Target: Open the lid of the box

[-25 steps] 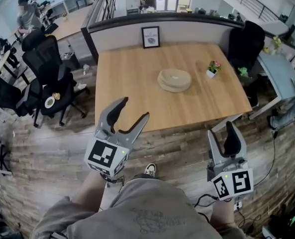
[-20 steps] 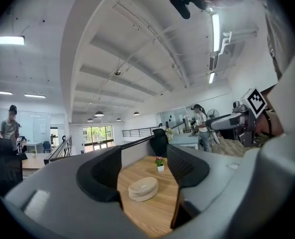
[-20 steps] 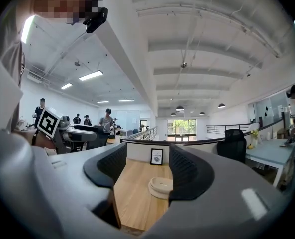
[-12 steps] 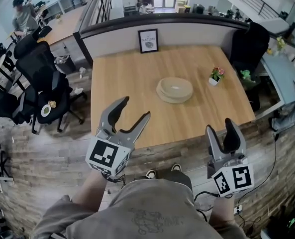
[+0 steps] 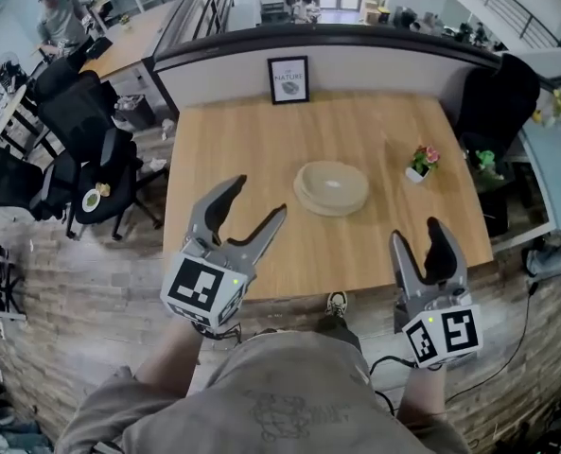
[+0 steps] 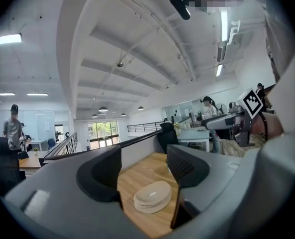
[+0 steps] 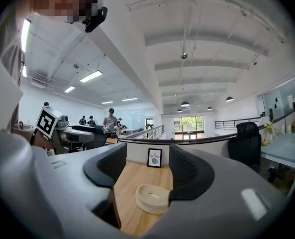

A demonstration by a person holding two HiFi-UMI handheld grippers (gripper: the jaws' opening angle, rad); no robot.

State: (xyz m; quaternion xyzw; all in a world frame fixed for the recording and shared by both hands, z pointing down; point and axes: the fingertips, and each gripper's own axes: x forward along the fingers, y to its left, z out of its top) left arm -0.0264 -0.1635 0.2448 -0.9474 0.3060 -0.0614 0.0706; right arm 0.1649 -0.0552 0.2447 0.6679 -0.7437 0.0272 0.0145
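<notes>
The round box [image 5: 331, 187], lid on, sits near the middle of the table [image 5: 233, 149], well apart from the left gripper [image 5: 256, 199] and right gripper [image 5: 417, 235], the fingers of all 2 spread wide and empty.

Framed picture [image 5: 289, 79] is being propped at the far edge of the wooden table [image 5: 233, 149], right against the grey partition [image 5: 375, 60]. A little potted plant [image 5: 420, 163] is being kept near the table's right edge. Over on the left, black office chairs [image 5: 77, 112] are being parked together, with a small dish [image 5: 93, 197] being carried on one seat.
</notes>
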